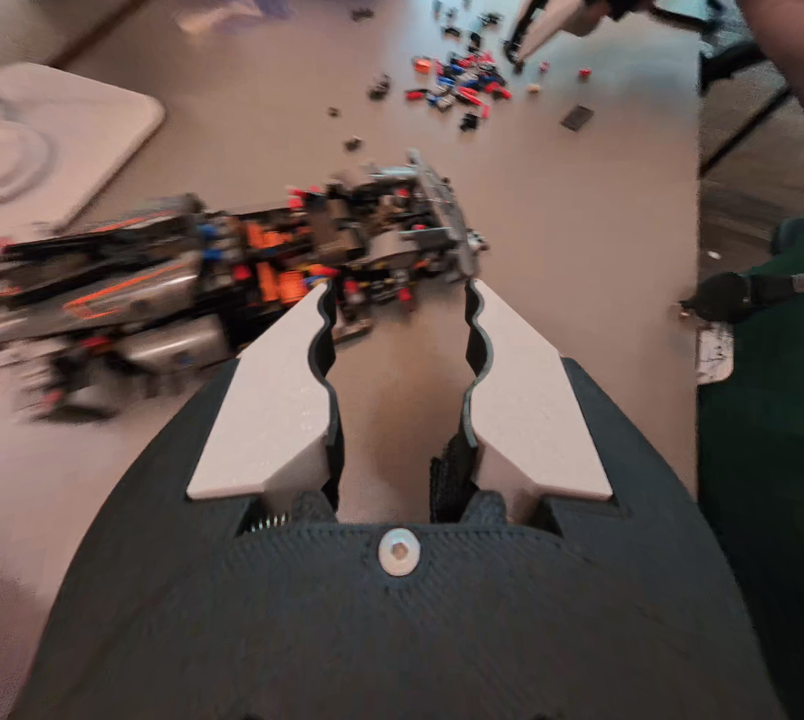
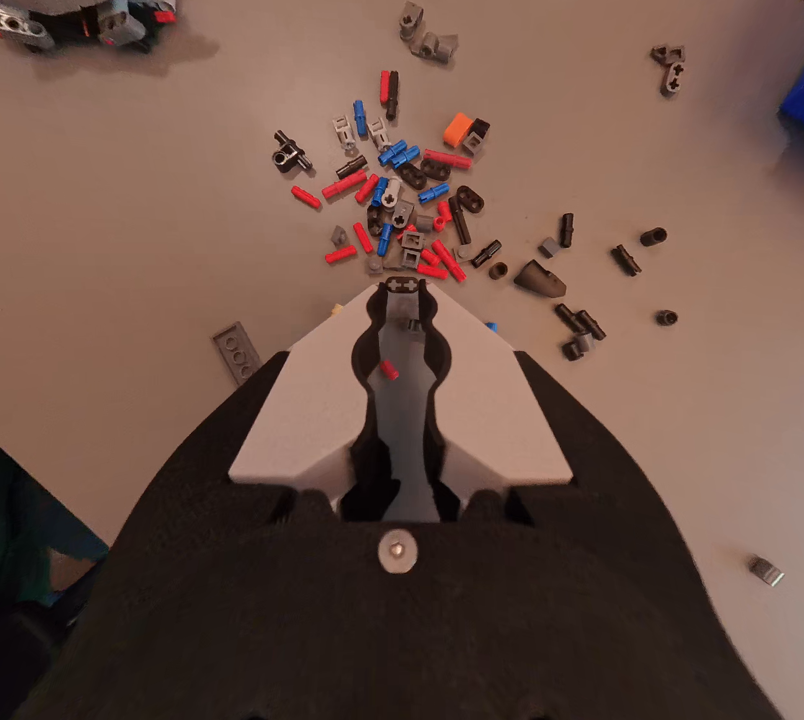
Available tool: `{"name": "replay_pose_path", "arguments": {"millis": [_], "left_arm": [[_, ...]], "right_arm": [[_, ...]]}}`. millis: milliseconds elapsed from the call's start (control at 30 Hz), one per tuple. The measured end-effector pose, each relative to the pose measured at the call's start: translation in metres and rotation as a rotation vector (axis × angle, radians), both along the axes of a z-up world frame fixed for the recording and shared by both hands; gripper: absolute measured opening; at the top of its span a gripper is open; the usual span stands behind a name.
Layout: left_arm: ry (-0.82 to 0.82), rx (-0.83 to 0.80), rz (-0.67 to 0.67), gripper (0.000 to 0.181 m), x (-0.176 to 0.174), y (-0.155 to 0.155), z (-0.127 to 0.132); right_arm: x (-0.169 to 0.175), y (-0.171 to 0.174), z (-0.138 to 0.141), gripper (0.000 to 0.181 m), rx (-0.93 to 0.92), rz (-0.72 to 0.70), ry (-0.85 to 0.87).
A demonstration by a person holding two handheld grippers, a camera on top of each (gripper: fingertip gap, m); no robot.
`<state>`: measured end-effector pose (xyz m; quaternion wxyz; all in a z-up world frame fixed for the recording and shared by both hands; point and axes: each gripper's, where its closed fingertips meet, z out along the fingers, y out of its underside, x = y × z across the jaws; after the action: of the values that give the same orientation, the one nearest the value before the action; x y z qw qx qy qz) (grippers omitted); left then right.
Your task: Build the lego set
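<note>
Clearly the tabletop [image 2: 130,220] carries it all: the half-built lego model [image 1: 226,264] lies long across the left side, well apart from the loose pile of pins and connectors [image 2: 400,203] farther right. The left gripper [image 1: 398,298] hangs wide open and empty just beside the model. The right gripper [image 2: 402,285] is nearly closed, pinching a small black two-hole connector [image 2: 402,285] at its tips by the pile's near edge. I'd lift it straight up, squeezing steadily, so neighbouring pins stay put
</note>
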<state>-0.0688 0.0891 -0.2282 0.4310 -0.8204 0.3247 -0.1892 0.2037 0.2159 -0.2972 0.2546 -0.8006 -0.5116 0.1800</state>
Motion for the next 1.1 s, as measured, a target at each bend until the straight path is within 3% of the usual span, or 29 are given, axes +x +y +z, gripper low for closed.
{"name": "replay_pose_path", "arguments": {"millis": [100, 200, 400, 533, 600, 700, 1100], "left_arm": [[0.057, 0.081, 0.158, 0.059, -0.063, 0.023, 0.026], [0.091, 0.124, 0.25, 0.064, -0.099, 0.053, 0.04], [0.173, -0.08, 0.315, 0.099, -0.124, 0.107, 0.005], [0.1, -0.269, 0.334, 0.118, -0.127, 0.113, -0.03], [-0.028, -0.358, 0.32, 0.12, -0.12, 0.112, -0.036], [-0.152, -0.397, 0.277, 0.12, -0.11, 0.108, -0.035], [-0.312, -0.392, 0.229, 0.118, -0.075, 0.069, -0.023]], "right_arm": [[-0.004, -0.007, 0.012, 0.013, 0.022, 0.012, 0.049], [-0.011, -0.014, 0.024, 0.013, 0.049, 0.03, 0.092], [-0.039, -0.03, 0.048, 0.013, 0.077, 0.099, 0.199], [-0.058, -0.041, 0.051, 0.013, 0.069, 0.155, 0.235], [-0.067, -0.046, 0.052, 0.013, 0.062, 0.186, 0.251], [-0.079, -0.052, 0.053, 0.013, 0.053, 0.224, 0.279], [-0.098, -0.064, 0.06, 0.013, 0.058, 0.294, 0.343]]}}
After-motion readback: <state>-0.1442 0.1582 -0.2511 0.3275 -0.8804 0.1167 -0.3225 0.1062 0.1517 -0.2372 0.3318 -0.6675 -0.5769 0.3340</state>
